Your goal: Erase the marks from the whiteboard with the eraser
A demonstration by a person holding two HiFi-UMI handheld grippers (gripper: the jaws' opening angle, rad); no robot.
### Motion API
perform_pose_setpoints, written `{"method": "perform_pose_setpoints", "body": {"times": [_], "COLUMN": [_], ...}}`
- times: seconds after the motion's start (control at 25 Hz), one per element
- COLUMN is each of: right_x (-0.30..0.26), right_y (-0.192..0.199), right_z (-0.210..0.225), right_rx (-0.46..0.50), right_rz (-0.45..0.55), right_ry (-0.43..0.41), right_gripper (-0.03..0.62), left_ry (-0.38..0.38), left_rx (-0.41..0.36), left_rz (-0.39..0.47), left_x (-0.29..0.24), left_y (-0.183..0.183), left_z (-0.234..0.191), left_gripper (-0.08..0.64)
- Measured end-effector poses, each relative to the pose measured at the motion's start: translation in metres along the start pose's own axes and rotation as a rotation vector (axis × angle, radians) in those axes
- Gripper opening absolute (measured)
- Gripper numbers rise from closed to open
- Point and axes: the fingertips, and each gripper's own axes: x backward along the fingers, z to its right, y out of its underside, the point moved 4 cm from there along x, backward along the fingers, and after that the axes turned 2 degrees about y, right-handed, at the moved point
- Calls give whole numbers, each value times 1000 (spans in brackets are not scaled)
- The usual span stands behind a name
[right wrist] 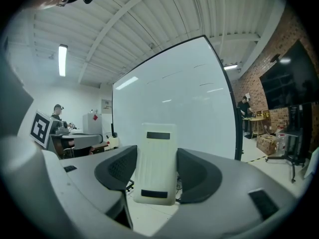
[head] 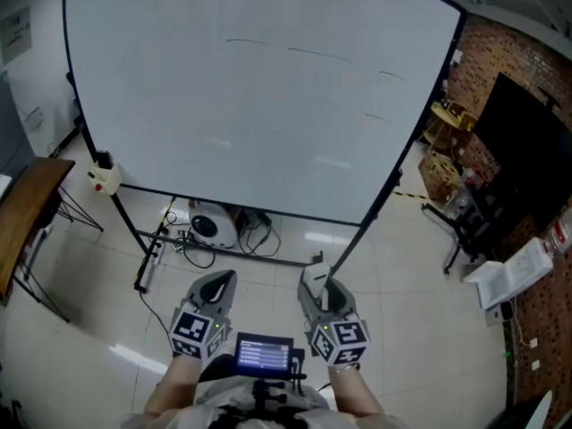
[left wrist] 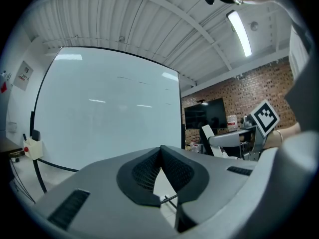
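Black screen [head: 523, 146] by brick wall [head: 490, 50], wooden table [head: 22, 222] at left, cables [head: 201, 253] on tiled floor [head: 402, 329]

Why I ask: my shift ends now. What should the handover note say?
Left gripper: shut, empty.
Right gripper: shut on the eraser, held upright.
Whiteboard: stands ahead, and the eraser is not touching it. A few thin marks run across its upper part.
Done: eraser is in hand.
Left: bring it to the board and wipe off the marks.

ahead: open tiled floor [head: 402, 266] up to the whiteboard [head: 259, 96] | under board: stand legs [head: 349, 248], cables [head: 198, 250] — low clutter | left: wooden table [head: 22, 208] close by | right: black screen [head: 523, 146], boxes [head: 440, 172] — well apart
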Motion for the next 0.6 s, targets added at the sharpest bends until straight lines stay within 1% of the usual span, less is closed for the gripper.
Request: {"method": "perform_pose_setpoints", "body": {"times": [0.32, 0.6], "right_x": [0, -4], "right_y": [-13, -21], "right_z": [-4, -9], "right_rx": [1, 1], "right_rz": [28, 38], "right_ry": [-7, 2], "right_gripper": [255, 255], "left_ry": [11, 20], "left_rx": [-24, -29], "left_rz": [6, 44], "left_x": [-5, -9], "left_y": [-13, -33], "left_z": [1, -13], "left_gripper": [-6, -6]}}
